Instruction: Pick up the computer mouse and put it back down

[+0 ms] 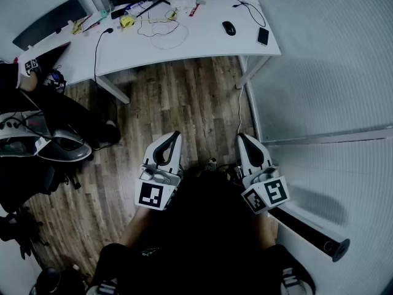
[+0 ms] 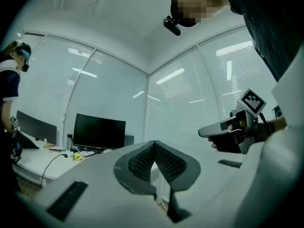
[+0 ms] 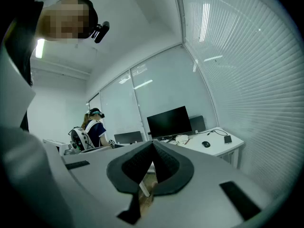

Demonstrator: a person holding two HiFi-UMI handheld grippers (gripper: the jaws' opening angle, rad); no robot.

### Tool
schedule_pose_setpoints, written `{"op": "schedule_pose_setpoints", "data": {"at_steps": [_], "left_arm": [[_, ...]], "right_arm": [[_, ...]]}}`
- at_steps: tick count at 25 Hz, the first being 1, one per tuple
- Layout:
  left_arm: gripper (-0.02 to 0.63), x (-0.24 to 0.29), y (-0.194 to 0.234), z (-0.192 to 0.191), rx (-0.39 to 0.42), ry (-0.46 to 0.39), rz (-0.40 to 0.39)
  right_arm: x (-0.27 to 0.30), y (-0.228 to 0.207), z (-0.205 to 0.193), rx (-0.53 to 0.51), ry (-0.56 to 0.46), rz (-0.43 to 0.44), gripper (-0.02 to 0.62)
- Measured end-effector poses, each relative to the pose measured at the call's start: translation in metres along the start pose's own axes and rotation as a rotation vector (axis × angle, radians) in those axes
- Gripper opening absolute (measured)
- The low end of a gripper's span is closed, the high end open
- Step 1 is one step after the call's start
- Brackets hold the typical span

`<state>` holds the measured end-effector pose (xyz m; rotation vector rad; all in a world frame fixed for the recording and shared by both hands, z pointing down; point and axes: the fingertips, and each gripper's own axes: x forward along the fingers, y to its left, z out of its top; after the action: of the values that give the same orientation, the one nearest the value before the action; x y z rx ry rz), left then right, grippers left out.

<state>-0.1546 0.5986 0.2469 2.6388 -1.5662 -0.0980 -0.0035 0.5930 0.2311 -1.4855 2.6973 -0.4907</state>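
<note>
The black computer mouse [image 1: 228, 27] lies on the right part of the white desk [image 1: 202, 42], far ahead of both grippers. In the right gripper view the mouse [image 3: 205, 144] is small and distant, to the right of the jaws. My left gripper [image 1: 174, 136] and my right gripper [image 1: 243, 137] are held close to my body over the wooden floor, pointing towards the desk. Both are shut with nothing between the pads, as the left gripper [image 2: 154, 144] and the right gripper [image 3: 153, 144] show in their own views.
A phone [image 1: 263, 36] lies right of the mouse, with cables [image 1: 163, 29] and small items mid-desk. A dark monitor [image 3: 168, 122] stands at the desk's back. Another person [image 1: 24, 82] with gear sits at left. Blinds-covered glass walls [image 1: 325, 72] close the right side.
</note>
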Motion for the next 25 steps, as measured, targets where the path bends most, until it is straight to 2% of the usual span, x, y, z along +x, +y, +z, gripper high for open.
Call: {"op": "schedule_pose_setpoints", "data": {"at_steps": [8, 16, 25], "left_arm": [[0.005, 0.041, -0.073, -0.012, 0.014, 0.019, -0.022], [0.005, 0.076, -0.11, -0.02, 0.026, 0.033, -0.011], [0.005, 0.09, -0.127, -0.031, 0.021, 0.072, -0.008]], "right_arm": [[-0.031, -0.06, 0.003, -0.054, 0.032, 0.009, -0.002], [-0.048, -0.11, 0.009, -0.03, 0.039, 0.034, -0.002], [-0.058, -0.14, 0.009, 0.025, 0.038, 0.028, -0.002]]}}
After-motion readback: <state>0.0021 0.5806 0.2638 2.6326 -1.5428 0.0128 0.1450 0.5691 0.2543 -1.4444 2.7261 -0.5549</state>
